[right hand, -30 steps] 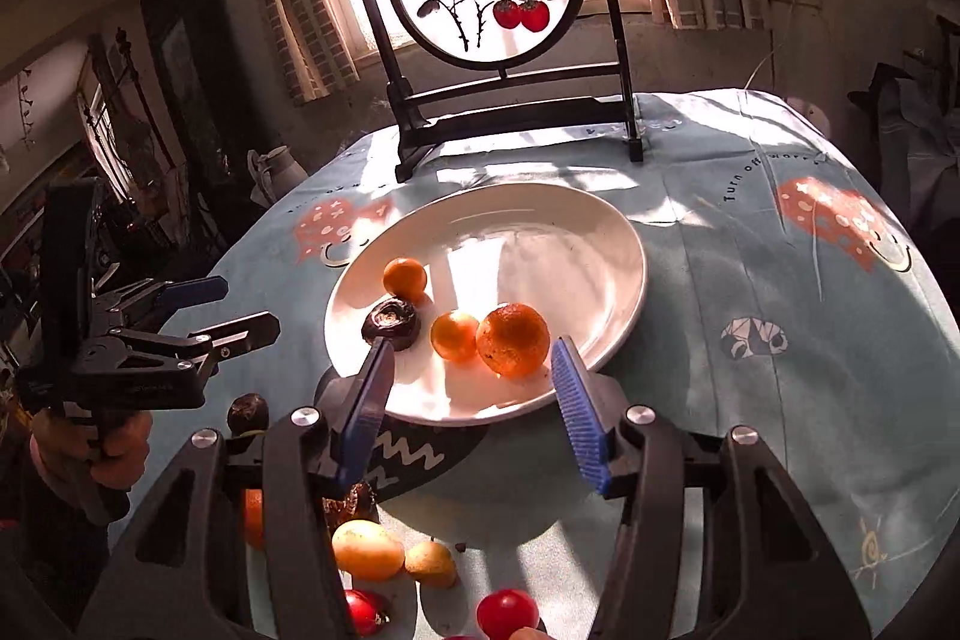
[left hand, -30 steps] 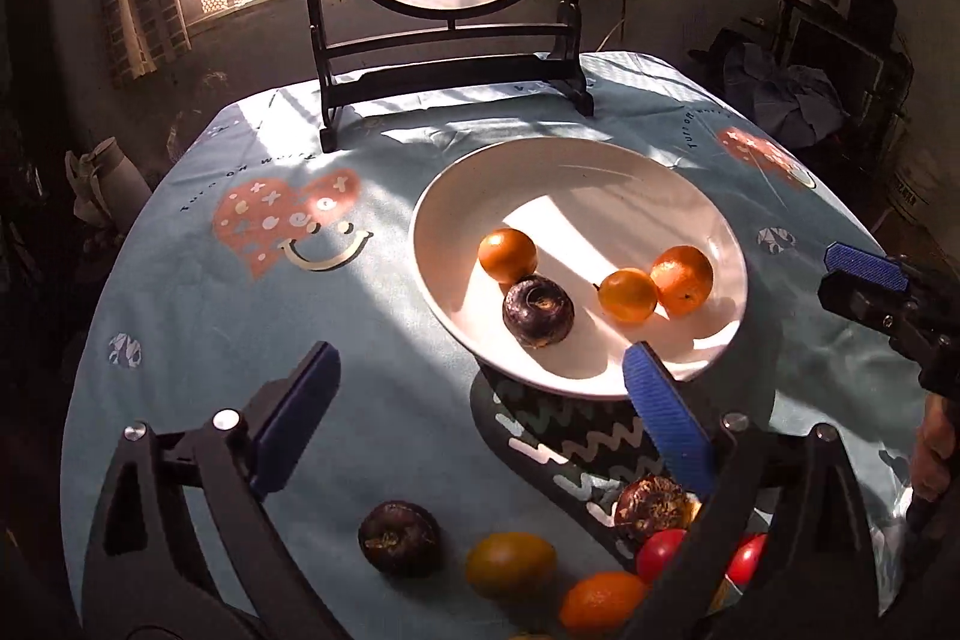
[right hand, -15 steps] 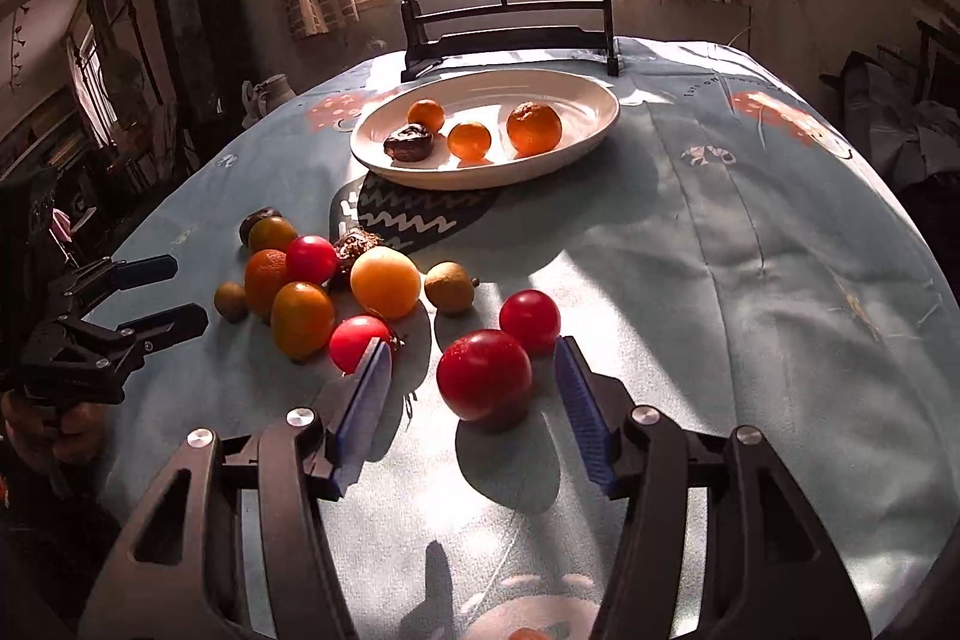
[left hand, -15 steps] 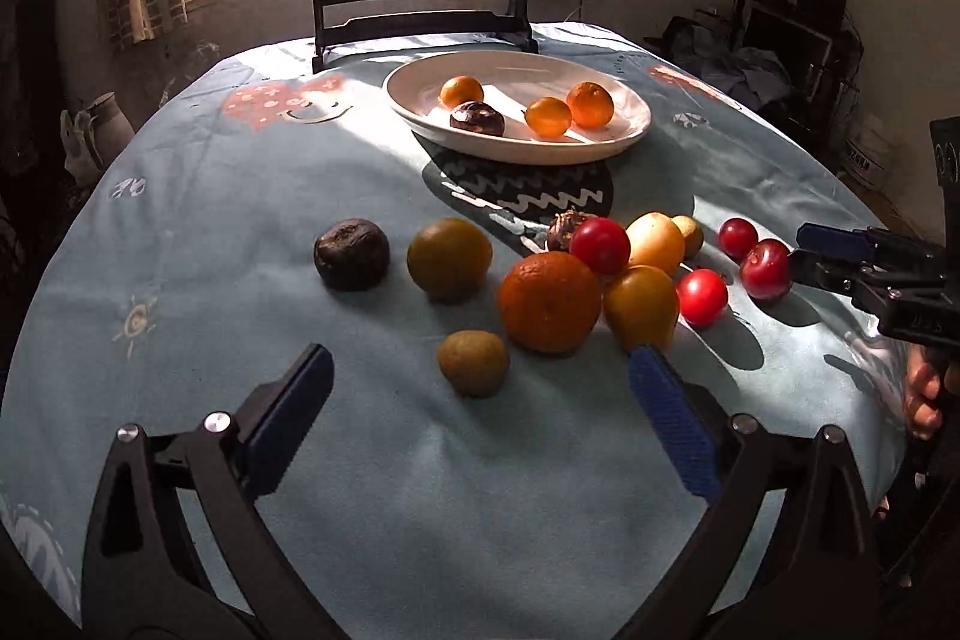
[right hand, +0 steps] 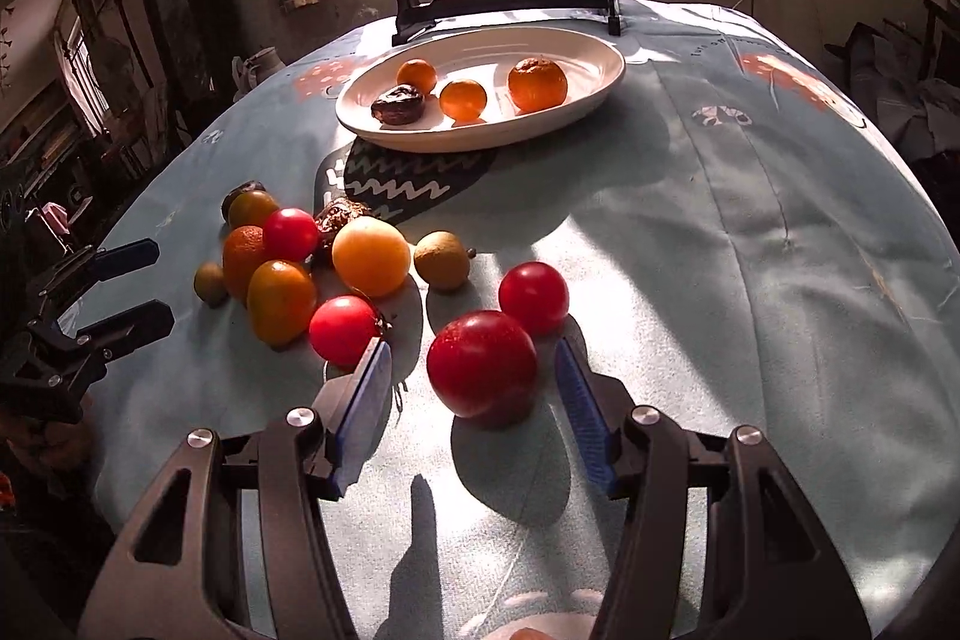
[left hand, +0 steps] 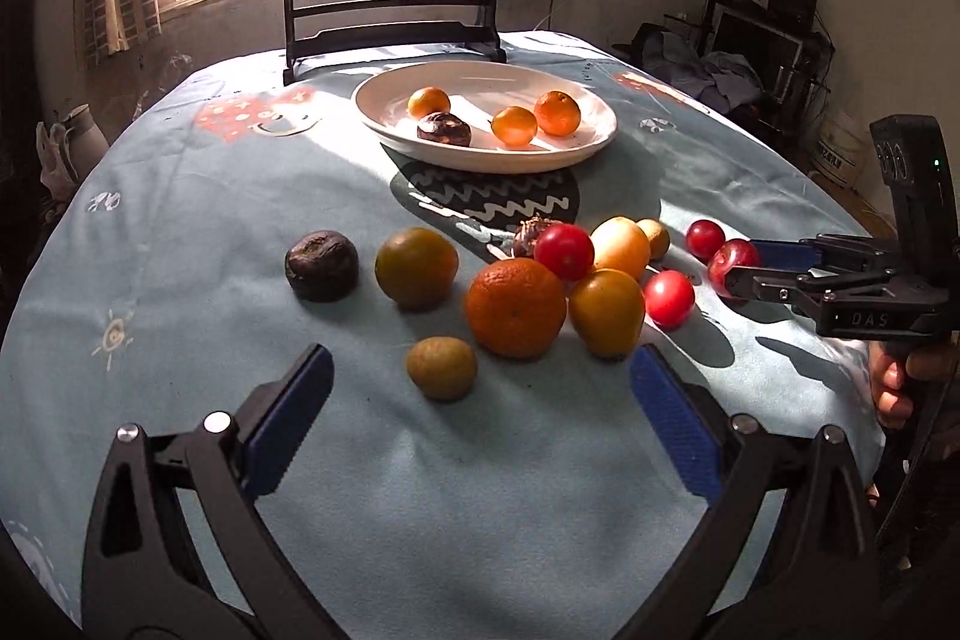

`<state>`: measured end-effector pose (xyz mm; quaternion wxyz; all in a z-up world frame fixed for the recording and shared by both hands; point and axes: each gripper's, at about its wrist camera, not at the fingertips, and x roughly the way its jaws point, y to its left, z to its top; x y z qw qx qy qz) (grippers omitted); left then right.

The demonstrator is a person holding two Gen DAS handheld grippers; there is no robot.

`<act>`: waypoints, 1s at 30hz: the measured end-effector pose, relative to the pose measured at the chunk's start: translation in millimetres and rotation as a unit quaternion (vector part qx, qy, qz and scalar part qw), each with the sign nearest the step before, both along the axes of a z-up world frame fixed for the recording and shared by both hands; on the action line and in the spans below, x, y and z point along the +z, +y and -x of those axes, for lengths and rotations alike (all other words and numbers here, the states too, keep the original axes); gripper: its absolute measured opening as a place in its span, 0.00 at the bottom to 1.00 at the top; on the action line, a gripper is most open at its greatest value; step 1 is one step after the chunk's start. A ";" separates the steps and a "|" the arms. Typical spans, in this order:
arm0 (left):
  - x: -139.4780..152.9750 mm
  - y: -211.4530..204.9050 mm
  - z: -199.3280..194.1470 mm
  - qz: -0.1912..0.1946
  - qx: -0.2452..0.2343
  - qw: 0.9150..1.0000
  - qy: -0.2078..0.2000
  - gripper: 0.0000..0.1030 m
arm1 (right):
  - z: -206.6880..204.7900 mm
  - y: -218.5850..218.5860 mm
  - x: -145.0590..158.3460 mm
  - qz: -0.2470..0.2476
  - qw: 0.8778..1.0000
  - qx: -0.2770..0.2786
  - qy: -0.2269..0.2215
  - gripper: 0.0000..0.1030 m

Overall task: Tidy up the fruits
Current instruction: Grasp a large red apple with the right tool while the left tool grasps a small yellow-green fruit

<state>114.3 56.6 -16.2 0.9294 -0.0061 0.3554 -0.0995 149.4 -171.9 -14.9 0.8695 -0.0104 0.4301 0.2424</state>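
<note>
Table [left hand: 180, 196]: unchanged | left gripper [left hand: 480, 418] stayed wide open, empty | right gripper [right hand: 471, 376] neared red plum [right hand: 482, 363], open astride it, untouched

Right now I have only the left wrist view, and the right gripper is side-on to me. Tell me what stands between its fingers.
Observer: A large red fruit lies on the tablecloth between the fingers of the right gripper. A gap shows on each side, so the pads do not press it.
Operator: Report anything crowding the fingers.
Observer: Another red fruit sits right at the tip of the finger on the picture's left. I cannot tell whether they touch.
Operator: Say what lies straight ahead.
Observer: A smaller red fruit sits just beyond the large one, slightly to its right.
</note>
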 end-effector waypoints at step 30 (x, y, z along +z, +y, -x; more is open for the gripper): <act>-20.6 13.6 -33.2 0.005 -0.023 0.995 0.092 0.40 | -7.4 -17.9 -3.5 -0.062 0.998 -0.009 0.031 0.39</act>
